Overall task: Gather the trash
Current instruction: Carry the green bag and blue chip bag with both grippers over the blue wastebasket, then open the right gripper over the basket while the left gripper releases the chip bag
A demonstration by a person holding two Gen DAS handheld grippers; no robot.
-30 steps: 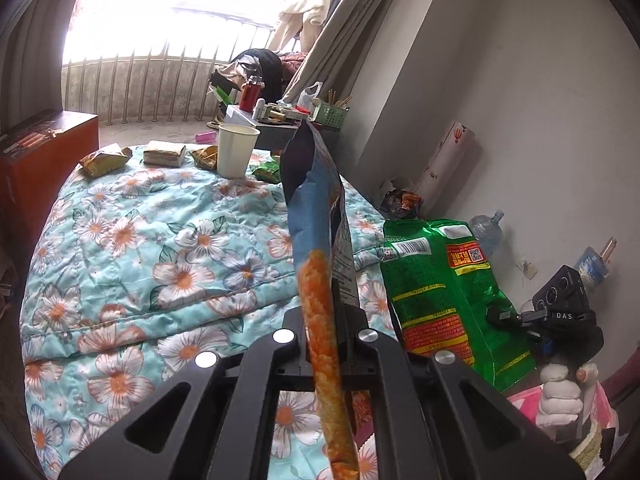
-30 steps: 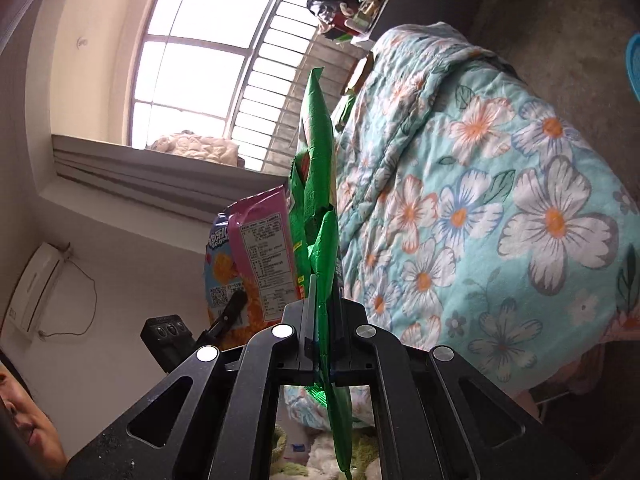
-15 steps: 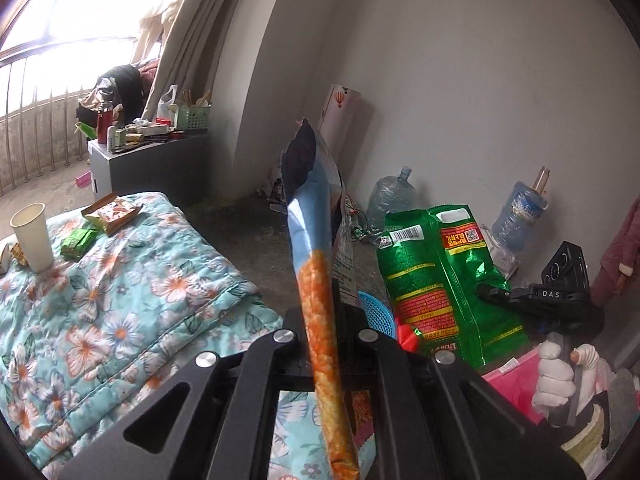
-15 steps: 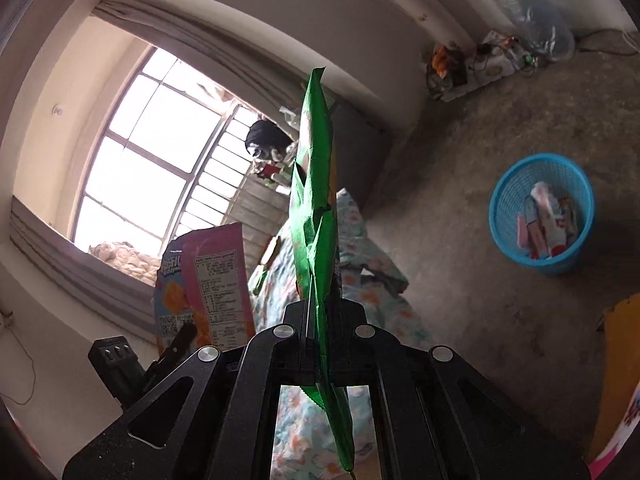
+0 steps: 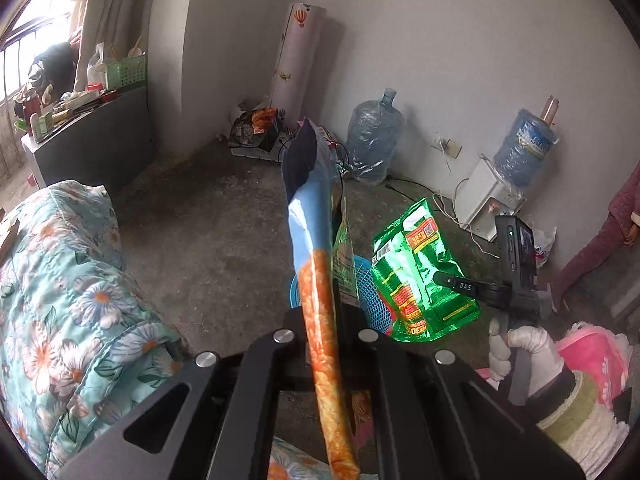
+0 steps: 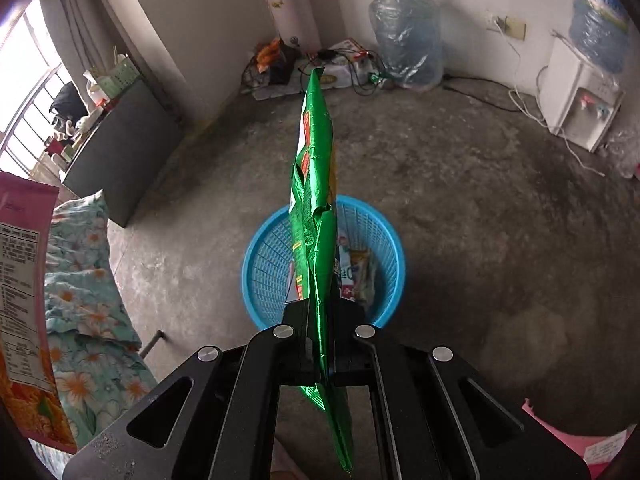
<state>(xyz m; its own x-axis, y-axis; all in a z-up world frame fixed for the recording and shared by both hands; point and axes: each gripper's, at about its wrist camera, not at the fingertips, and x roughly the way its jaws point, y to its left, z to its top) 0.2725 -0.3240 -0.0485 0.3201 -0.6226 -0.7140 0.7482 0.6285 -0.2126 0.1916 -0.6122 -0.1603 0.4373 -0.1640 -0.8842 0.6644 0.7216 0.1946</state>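
Both grippers tilt down, left gripper (image 5: 325,322) pinching blue-orange bag (image 5: 316,240), right gripper (image 6: 325,320) green bag (image 6: 316,184)

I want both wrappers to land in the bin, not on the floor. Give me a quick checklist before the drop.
1. Right hand-held gripper shut on the green wrapper: ok.
2. Left hand-held gripper shut on the blue and orange wrapper: ok.
3. Blue basket open-topped, room left above the trash inside: ok.
4. Green wrapper lined up over the basket: ok in the right wrist view.
5. Blue and orange wrapper over the basket: cannot tell; the basket is mostly hidden behind it.
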